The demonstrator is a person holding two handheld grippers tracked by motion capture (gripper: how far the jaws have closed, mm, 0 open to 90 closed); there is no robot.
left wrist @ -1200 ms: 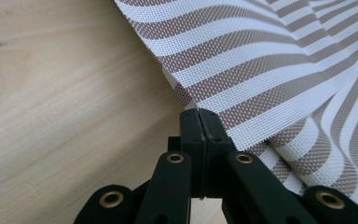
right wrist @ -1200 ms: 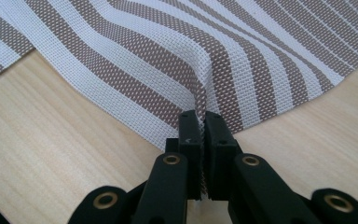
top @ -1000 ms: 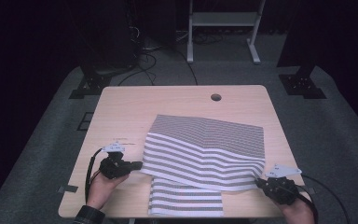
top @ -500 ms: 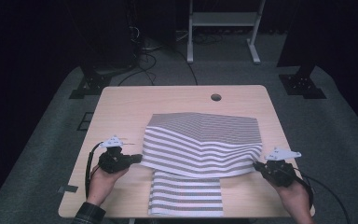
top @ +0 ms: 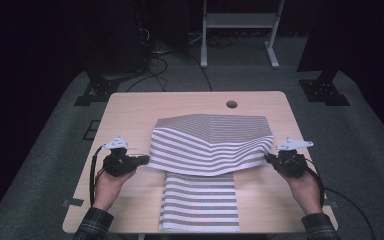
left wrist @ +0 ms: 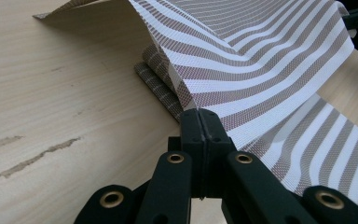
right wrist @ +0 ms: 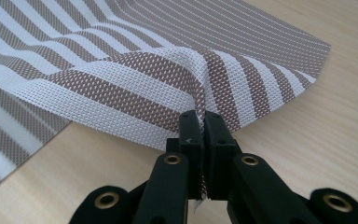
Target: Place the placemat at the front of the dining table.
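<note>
Left gripper (top: 141, 161): 9 o'clock, clenched on mat (top: 212, 145) corner.
Right gripper (top: 271, 159): 3 o'clock, clenched on opposite corner.
Mat: mid-table (top: 130, 115), near strip flat, wide part lifted toward 12.
Progress: likely mid-fold; laying down and releasing left.
Writing: none legible.

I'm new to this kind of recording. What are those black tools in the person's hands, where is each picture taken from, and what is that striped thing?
A person holds a pincer-like tool in each hand. One picture looks down on the wooden table from above; the others come from cameras on each tool, looking along its black jaws. A striped woven cloth lies on the table. The left gripper pinches its left edge and the right gripper its right edge, jaws shut, lifting that edge above a lower layer of the cloth.
</note>
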